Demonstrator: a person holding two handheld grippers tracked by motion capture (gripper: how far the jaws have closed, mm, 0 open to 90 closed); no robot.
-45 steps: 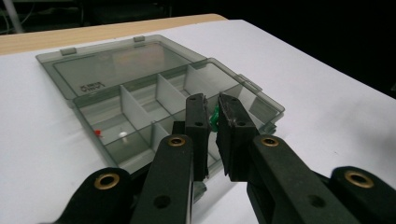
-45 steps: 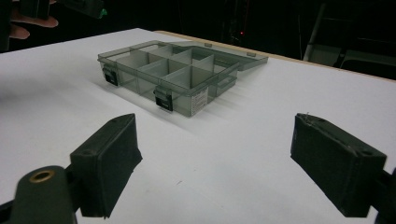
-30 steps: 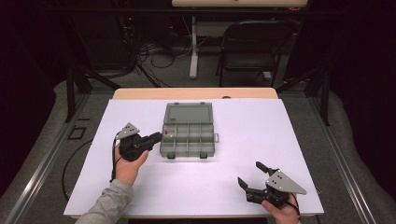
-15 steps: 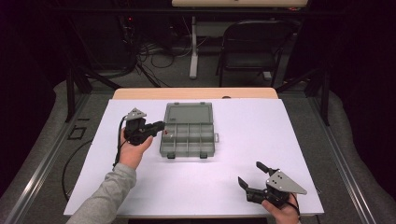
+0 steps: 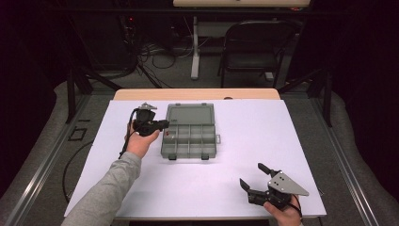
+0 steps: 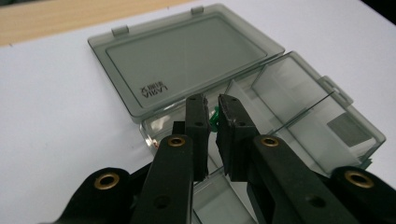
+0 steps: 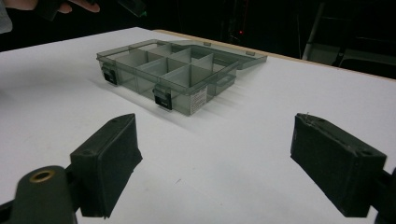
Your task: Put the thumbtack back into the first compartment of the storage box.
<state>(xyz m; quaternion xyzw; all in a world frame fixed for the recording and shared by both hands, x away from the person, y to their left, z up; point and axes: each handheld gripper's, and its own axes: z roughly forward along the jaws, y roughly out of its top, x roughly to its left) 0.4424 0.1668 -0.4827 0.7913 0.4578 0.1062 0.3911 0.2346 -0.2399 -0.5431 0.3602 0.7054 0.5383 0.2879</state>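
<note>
A clear grey compartment box [image 5: 190,140] lies mid-table with its lid [image 5: 190,114] folded flat toward the far side. My left gripper [image 5: 164,124] hovers at the box's left end, over its far-left compartments. Its jaws are shut on a small green piece [image 6: 214,115], which peeks out between the pads [image 6: 198,121]. In the left gripper view, the lid [image 6: 187,60] and the box's divided cells [image 6: 299,102] lie just beyond the fingertips. My right gripper [image 5: 251,174] rests near the table's front right corner, open and holding nothing. It faces the box [image 7: 168,70] from a distance.
The white table top [image 5: 282,136] has a wooden strip [image 5: 197,94] along its far edge. A folding chair [image 5: 254,47], desk legs and floor cables stand beyond it. A tiny red speck [image 5: 168,133] sits in a left cell of the box.
The left hand has carried its shut gripper farther up the table and slightly right, from beside the box's front-left corner to its far-left cells. The right gripper has stayed still.
</note>
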